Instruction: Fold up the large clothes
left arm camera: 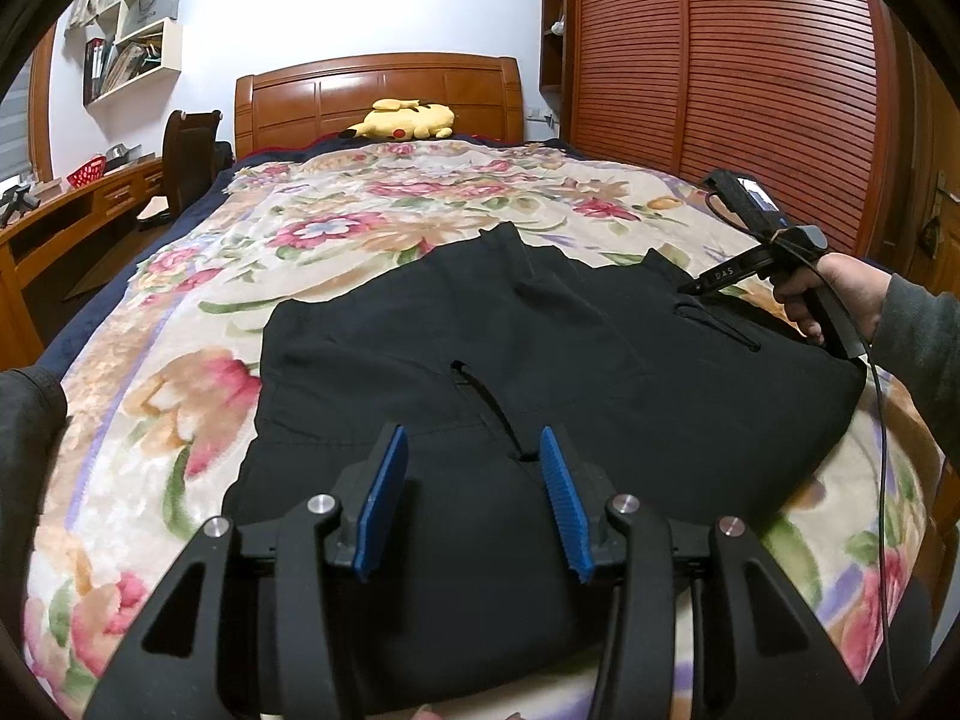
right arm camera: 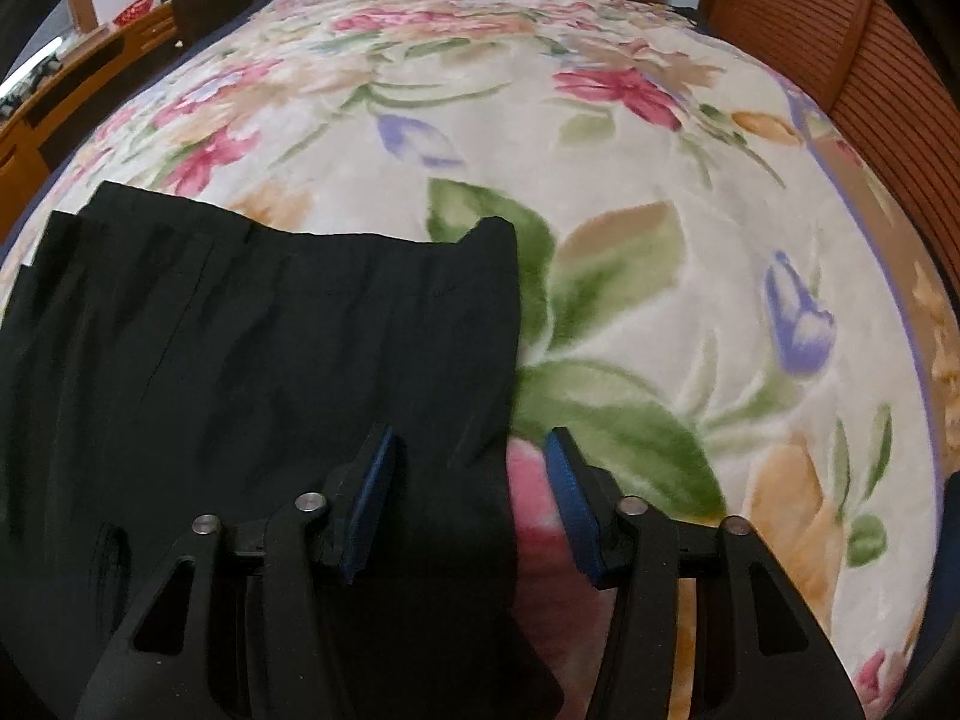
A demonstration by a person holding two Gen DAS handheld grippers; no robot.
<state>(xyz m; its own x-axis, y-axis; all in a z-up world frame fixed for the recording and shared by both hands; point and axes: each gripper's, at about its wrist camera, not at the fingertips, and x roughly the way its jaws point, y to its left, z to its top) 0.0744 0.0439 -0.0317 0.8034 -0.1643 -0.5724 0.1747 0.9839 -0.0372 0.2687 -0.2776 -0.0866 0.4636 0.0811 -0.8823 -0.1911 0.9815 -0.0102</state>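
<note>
A black garment (left arm camera: 540, 330), apparently trousers with slit pockets, lies folded flat on the floral blanket (left arm camera: 336, 222) of a bed. My left gripper (left arm camera: 473, 441) hovers over its near edge, blue pads apart and nothing pinched between them. At the garment's right side a hand (left arm camera: 840, 294) holds my right gripper (left arm camera: 684, 288), pointed down at the cloth. In the right wrist view the right gripper (right arm camera: 471, 438) straddles the garment's (right arm camera: 240, 348) right edge. The left pad is over black fabric and the right pad over the blanket (right arm camera: 660, 228). The pads do not press the cloth.
A yellow plush toy (left arm camera: 405, 120) rests against the wooden headboard (left arm camera: 378, 84). A slatted wooden wardrobe (left arm camera: 720, 90) runs along the right of the bed. A desk (left arm camera: 72, 210), a dark chair (left arm camera: 189, 156) and wall shelves (left arm camera: 138, 30) stand on the left.
</note>
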